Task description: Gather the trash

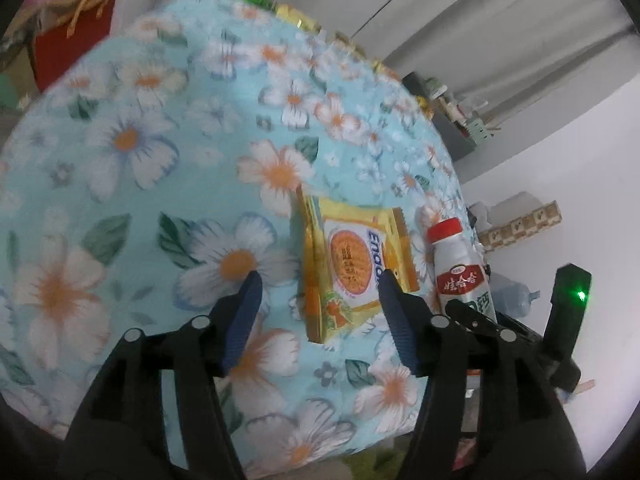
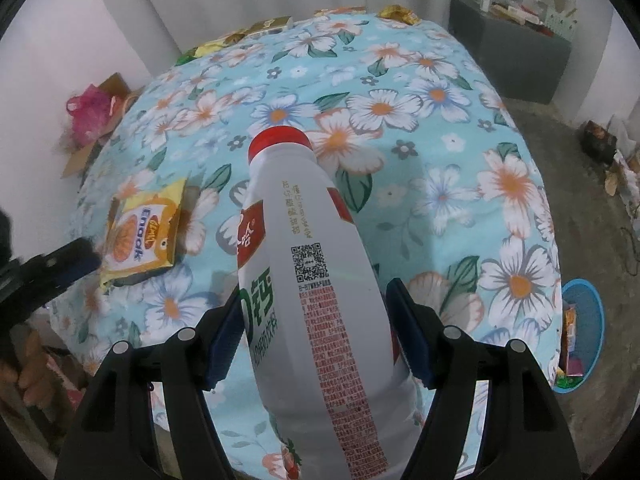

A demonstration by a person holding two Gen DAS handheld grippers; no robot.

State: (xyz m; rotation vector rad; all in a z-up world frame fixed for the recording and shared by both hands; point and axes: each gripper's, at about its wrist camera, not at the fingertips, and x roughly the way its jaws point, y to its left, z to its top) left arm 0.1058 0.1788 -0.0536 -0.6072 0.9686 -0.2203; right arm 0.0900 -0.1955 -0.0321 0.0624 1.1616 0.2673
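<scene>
A yellow snack packet (image 1: 356,264) (image 2: 142,232) lies flat on the floral tablecloth (image 1: 140,200) (image 2: 420,160). My left gripper (image 1: 320,284) hovers open just in front of it, its blue fingertips (image 1: 250,292) apart with only the packet's near edge showing between them. In the right wrist view the left gripper (image 2: 76,258) shows at the left edge beside the packet. My right gripper (image 2: 316,292) is shut on a white drink bottle (image 2: 316,280) (image 1: 456,260) with a red cap (image 2: 280,142), holding it above the table.
More gold and green wrappers (image 2: 264,26) (image 1: 296,14) lie along the table's far edge. A blue basin (image 2: 586,320) holding wrappers stands on the floor at the right. A dark cabinet (image 2: 512,52) is behind; a pink bag and cardboard box (image 2: 90,116) sit at the left.
</scene>
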